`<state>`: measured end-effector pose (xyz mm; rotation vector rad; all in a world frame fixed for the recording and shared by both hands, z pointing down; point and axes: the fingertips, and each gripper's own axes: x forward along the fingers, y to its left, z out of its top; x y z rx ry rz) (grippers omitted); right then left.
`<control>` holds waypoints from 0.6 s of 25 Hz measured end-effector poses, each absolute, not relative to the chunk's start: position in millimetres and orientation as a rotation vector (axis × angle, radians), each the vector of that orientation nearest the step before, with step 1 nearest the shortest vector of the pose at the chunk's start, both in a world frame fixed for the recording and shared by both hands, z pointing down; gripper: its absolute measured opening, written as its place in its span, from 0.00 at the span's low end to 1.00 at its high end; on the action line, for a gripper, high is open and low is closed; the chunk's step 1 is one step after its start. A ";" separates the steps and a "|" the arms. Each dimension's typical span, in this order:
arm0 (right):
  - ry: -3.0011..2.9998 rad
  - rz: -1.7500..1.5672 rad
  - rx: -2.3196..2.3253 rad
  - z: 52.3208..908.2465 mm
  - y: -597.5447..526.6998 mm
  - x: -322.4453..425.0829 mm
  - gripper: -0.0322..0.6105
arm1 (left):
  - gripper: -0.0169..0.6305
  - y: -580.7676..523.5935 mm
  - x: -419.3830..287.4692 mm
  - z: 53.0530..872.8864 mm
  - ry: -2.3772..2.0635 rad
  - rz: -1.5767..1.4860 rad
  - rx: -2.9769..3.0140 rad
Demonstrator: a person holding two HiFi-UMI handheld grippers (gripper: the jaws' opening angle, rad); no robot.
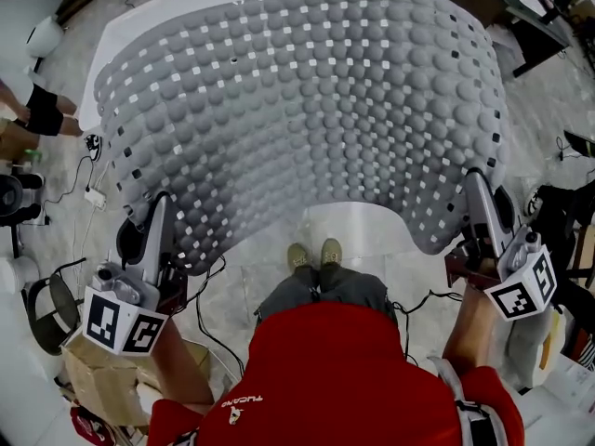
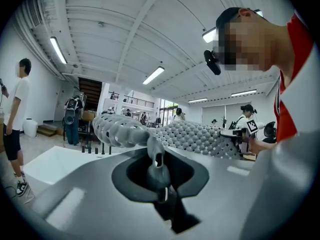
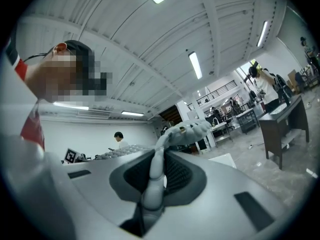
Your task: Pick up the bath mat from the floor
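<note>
Mat [image 1: 307, 110]: grey, knobbly, square holes; up off floor [image 1: 548, 110], spread wide betw. both grippers, over white panel [image 1: 130, 35].
L gripper [image 1: 160, 207]: jaws pinching mat's near-left corner.
R gripper [image 1: 476, 182]: jaws pinching near-right corner.
Shoes [image 1: 314, 254]: just under mat's near edge.

Open-plan lab hall — ceiling strip lights [image 2: 154, 75], mezzanine railing [image 2: 135, 101], work tables [image 3: 282, 115], floor power strip [image 1: 96, 196], a bystander [image 2: 17, 119]
</note>
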<state>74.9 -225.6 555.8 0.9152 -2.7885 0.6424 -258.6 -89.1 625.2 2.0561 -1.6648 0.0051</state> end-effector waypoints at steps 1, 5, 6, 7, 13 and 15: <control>-2.787 0.649 0.917 556.5 -225.1 76.5 0.12 | 0.10 -88.0 -258.0 626.6 -1.660 -0.002 2.052; -2.792 0.660 0.921 558.9 -223.1 77.5 0.12 | 0.10 -84.4 -260.5 636.1 -1.655 -0.041 2.041; -2.798 0.655 0.918 559.1 -223.1 76.3 0.12 | 0.10 -84.1 -261.5 638.0 -1.658 -0.049 2.044; -2.806 0.648 0.914 558.8 -223.2 75.1 0.12 | 0.10 -84.1 -262.4 639.2 -1.662 -0.055 2.048; -2.826 0.627 0.913 554.7 -223.7 73.4 0.12 | 0.10 -82.8 -265.3 640.4 -1.668 -0.077 2.060; -2.826 0.627 0.916 552.9 -222.4 72.7 0.12 | 0.10 -81.4 -266.3 638.9 -1.665 -0.078 2.064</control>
